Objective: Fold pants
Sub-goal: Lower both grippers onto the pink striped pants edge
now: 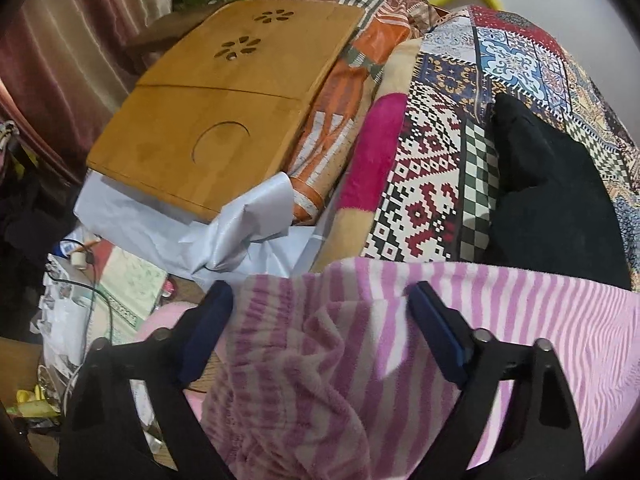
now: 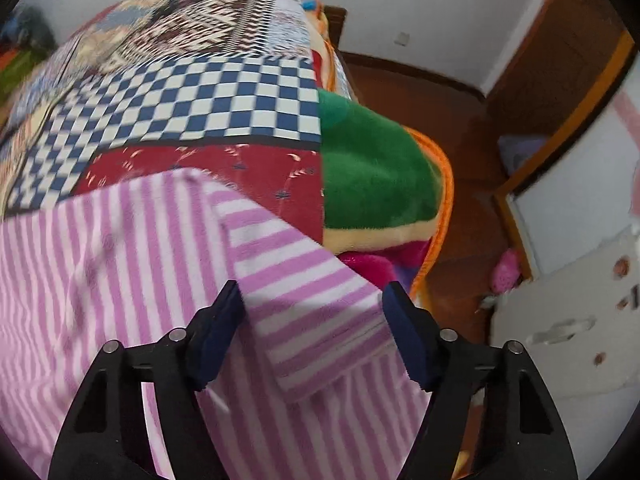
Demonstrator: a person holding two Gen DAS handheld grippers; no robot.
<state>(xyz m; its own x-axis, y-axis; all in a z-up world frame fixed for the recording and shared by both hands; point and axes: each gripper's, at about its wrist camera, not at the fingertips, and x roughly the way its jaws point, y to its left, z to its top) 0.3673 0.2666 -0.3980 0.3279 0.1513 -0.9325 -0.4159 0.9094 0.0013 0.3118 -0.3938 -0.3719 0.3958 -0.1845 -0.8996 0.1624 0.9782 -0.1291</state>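
Folding barely begun: the pants (image 1: 360, 360) lie rumpled on the quilt (image 1: 432, 184), a cuff (image 2: 320, 312) toward five o'clock; left gripper (image 1: 320, 328) and right gripper (image 2: 312, 332) straddle cloth, jaws apart, nothing pinched.

I counted one pair of pink striped pants (image 1: 500, 320), one patchwork quilt (image 1: 440, 152), one black garment (image 1: 556, 200) far right, one wooden board (image 1: 224, 108) far left, and my two claws.

Patchwork-covered bed (image 2: 192, 92), white wall (image 2: 420, 8), brown wooden floor (image 2: 460, 152), maroon curtain (image 1: 60, 60)
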